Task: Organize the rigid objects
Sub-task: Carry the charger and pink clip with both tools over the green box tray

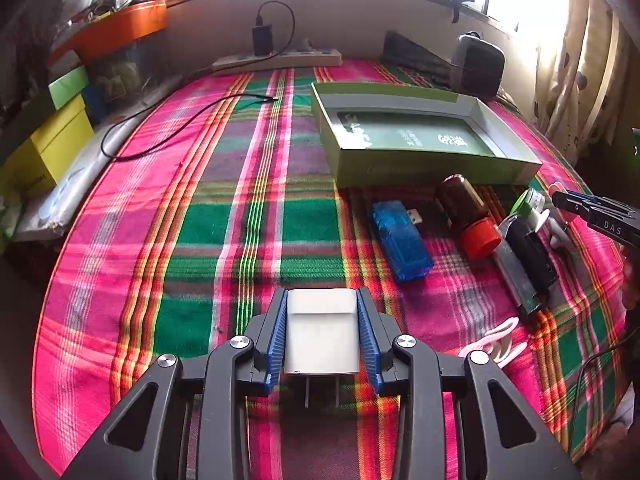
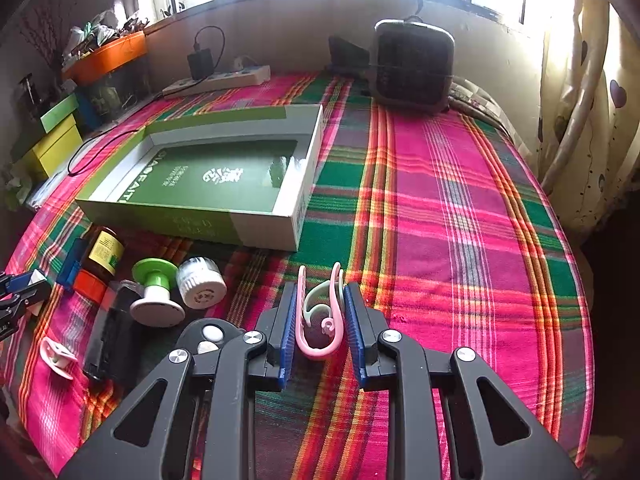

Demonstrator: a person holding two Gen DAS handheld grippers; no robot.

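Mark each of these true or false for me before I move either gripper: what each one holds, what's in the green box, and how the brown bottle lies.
1. The left gripper is shut on a white plug adapter. True.
2. The right gripper is empty. False: it is shut on a pink clip.
3. The green box already holds the blue USB device. False: that device lies on the plaid cloth in front of the box; the box holds none of the loose items.
4. The brown bottle with the red cap lies on its side. True.
5. The brown bottle stands inside the box. False: it lies outside, near the box's front wall.
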